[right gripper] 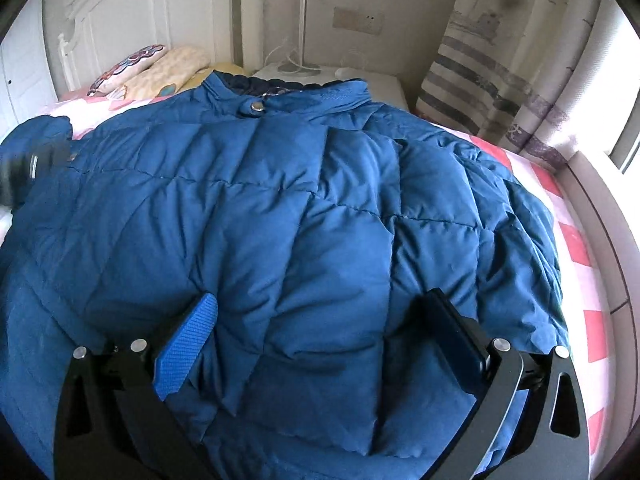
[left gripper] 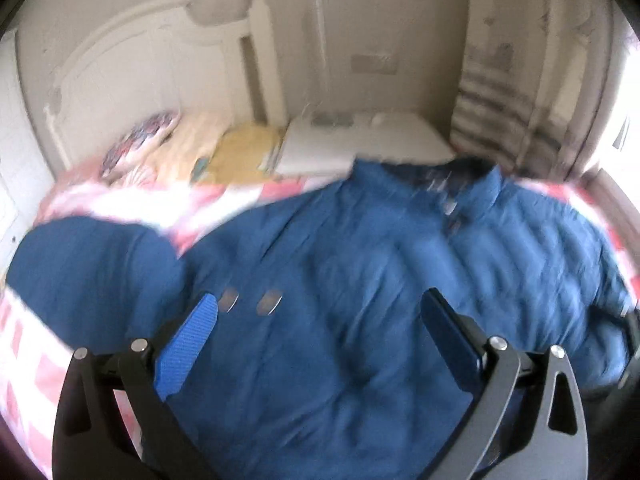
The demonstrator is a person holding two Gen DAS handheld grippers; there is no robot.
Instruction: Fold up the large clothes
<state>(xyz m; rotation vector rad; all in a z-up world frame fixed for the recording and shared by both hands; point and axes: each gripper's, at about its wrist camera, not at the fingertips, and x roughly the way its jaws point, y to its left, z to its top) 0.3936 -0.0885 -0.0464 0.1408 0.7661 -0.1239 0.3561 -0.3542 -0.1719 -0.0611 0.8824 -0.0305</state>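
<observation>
Jaws of both grippers (left gripper: 320, 308) (right gripper: 324, 308) gape wide over the blue jacket (right gripper: 280, 200), gripping nothing

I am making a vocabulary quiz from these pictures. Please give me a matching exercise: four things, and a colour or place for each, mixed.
Things:
1. puffer jacket
2. bedsheet
3. curtain
4. nightstand

Descriptions:
A. striped, hanging at the right
B. white, behind the collar
C. blue, spread on the bed
D. pink and white checks

Pairs: 1-C, 2-D, 3-A, 4-B
</observation>
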